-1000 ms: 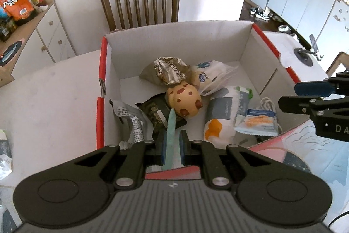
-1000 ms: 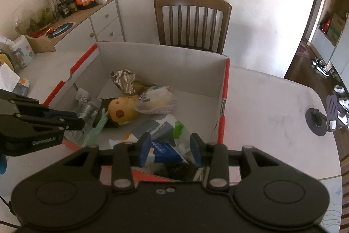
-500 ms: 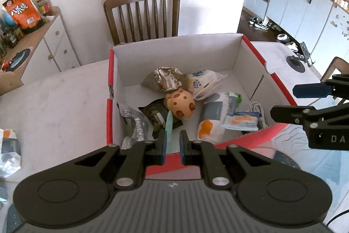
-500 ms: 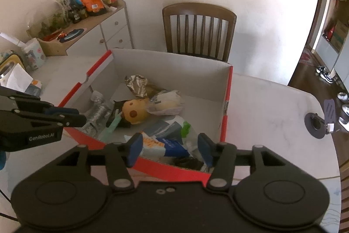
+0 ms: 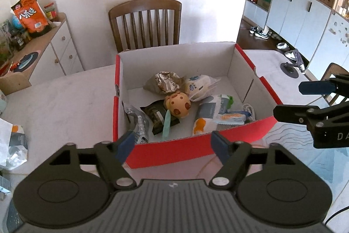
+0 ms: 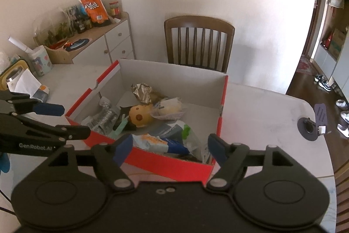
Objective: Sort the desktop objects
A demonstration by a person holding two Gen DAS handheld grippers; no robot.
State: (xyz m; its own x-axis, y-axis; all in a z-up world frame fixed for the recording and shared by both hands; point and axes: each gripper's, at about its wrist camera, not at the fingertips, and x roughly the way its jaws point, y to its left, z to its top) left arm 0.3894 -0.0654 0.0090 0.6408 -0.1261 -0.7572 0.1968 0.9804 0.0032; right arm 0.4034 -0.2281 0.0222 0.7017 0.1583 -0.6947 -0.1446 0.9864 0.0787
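Observation:
A red cardboard box (image 5: 174,151) (image 6: 165,167) with a white inside stands on the table. In it lie a spotted yellow toy (image 5: 177,104) (image 6: 139,116), a pale green strip (image 5: 166,125) (image 6: 118,128), a crumpled foil bag (image 5: 165,82), several snack packets (image 5: 209,117) and a white cable (image 5: 248,108). My left gripper (image 5: 173,144) is open and empty, held above the table just in front of the box. My right gripper (image 6: 170,149) is open and empty over the box's near wall. Each gripper shows at the side of the other's view.
A wooden chair (image 5: 145,22) stands behind the table. A white sideboard (image 5: 50,51) with snack bags is at the left. Loose packets (image 5: 13,143) lie on the table left of the box. A patterned mat (image 5: 305,167) and a black round fitting (image 5: 289,70) are at the right.
My left gripper opened, let the pale green strip drop into the box, and drew back. My right gripper also opened wider and pulled back from the box.

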